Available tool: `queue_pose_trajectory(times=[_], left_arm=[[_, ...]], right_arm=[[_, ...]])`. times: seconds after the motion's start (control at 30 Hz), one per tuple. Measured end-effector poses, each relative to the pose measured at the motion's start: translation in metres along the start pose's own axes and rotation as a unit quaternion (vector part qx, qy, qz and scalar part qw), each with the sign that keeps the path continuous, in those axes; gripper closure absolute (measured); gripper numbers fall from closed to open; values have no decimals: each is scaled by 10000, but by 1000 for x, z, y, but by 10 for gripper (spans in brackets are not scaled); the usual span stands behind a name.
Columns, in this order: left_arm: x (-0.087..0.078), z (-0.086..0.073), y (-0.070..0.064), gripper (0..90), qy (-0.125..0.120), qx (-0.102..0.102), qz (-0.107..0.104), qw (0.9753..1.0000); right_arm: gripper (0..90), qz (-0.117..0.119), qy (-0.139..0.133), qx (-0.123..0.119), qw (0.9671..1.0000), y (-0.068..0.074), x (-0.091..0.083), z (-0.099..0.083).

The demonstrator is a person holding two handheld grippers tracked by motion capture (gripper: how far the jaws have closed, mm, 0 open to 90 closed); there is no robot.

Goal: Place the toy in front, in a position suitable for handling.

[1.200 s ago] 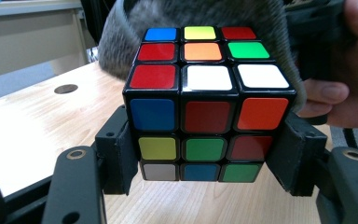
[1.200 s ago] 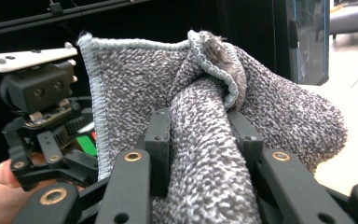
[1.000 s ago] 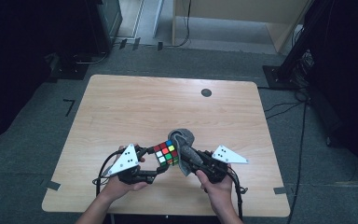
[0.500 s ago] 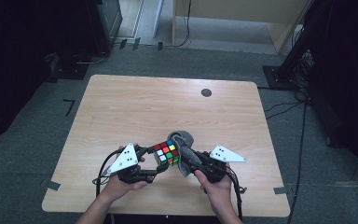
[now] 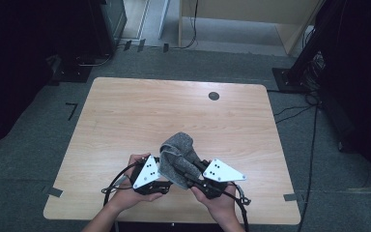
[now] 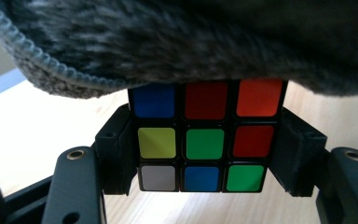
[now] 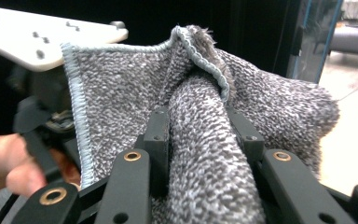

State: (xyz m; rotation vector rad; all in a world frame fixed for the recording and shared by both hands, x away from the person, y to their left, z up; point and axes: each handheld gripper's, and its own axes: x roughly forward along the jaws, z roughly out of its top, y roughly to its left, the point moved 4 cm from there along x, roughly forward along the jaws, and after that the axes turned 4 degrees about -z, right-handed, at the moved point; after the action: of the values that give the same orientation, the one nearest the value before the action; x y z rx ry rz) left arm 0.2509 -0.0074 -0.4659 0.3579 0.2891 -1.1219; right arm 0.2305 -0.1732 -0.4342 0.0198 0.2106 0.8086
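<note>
We saw a wooden table with a light top, and most of its surface was free: the whole far half and both side parts had nothing on them except a small dark round spot near the far edge. Around the table there was grey carpet floor, with pieces of tape near the front corners.

All the work was close to the near edge of the table, a little right of its middle. There the grey knitted cloth lay over the puzzle cube, so in the high view we saw the cloth as a rounded heap between the two grippers. Its stitched hem was visible in the right gripper view, where one edge stood upright beside the grey plate of the other gripper.

The left gripper held the cube: in the left gripper view its two jaws pressed on the left and right sides of the cube, and the cloth hung over the top row of coloured squares. The cube was a little above the table surface, as far as we could tell.

The right gripper was closed on a thick fold of the cloth, which bulged between its two jaws. Both hands stayed near the front edge, just beside each other.
</note>
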Motion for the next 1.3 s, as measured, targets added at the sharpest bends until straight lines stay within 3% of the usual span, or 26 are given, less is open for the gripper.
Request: queue_pose_trajectory(times=[0.1, 0.13, 0.2, 0.3, 0.33, 0.37, 0.4, 0.47, 0.53, 0.63, 0.7, 0.8, 0.87, 0.93, 1.07, 1.2, 1.3], left_arm=[[-4, 2, 3, 343, -139, -84, 0, 9999], [-5, 3, 4, 344, -192, -123, -19, 9997], [-5, 2, 5, 344, -189, -112, -27, 9998], [-3, 0, 4, 344, -125, -56, 28, 9999], [-4, 1, 3, 344, -147, -30, 30, 9999], [-4, 2, 3, 344, -139, -3, 65, 9999], [-4, 2, 3, 344, -136, 11, 86, 9999], [-5, 1, 3, 344, -126, 37, 98, 9999], [-5, 1, 3, 344, -131, 51, 90, 9999], [-5, 2, 2, 344, -185, 58, 45, 9998], [-5, 2, 2, 344, -203, 65, 14, 9998], [-5, 1, 1, 344, -170, 94, 41, 9998], [-6, 2, 2, 344, -191, 78, 50, 9998], [-6, 2, 2, 344, -221, 65, 39, 9997], [-7, 3, 2, 344, -253, 67, 31, 9997], [-7, 2, 3, 344, -233, 63, 40, 9997], [-6, 1, 3, 344, -169, 56, 68, 9998]], right_arm=[[670, -576, 50, 106, 9983, -21, -7, -1], [669, -606, 30, 140, 9981, -25, -10, 0], [665, -460, -75, 57, 9989, -22, -13, 5], [656, 146, -136, -249, 9995, 0, -9, 11], [654, 188, -29, -437, 9989, 7, -5, 10], [646, 71, 91, -627, 9980, 12, -2, 8], [644, -4, 80, -652, 9978, 11, -1, 7], [644, -33, 109, -264, 9996, -1, -1, 5], [649, -349, 196, 4, 9992, -19, -4, 0], [649, -403, 197, 179, 9988, -28, -9, -1], [648, -274, 85, 158, 9995, -22, -9, 3], [644, 5, 11, -144, 9999, -7, -5, 5], [646, -143, 52, -264, 9995, -6, -5, 5], [647, -195, 54, 2, 9998, -13, -6, 3], [647, -225, 36, 152, 9996, -20, -8, 1], [647, -241, 38, 147, 9996, -20, -7, 1], [648, -492, 127, 33, 9987, -23, -7, -1]])
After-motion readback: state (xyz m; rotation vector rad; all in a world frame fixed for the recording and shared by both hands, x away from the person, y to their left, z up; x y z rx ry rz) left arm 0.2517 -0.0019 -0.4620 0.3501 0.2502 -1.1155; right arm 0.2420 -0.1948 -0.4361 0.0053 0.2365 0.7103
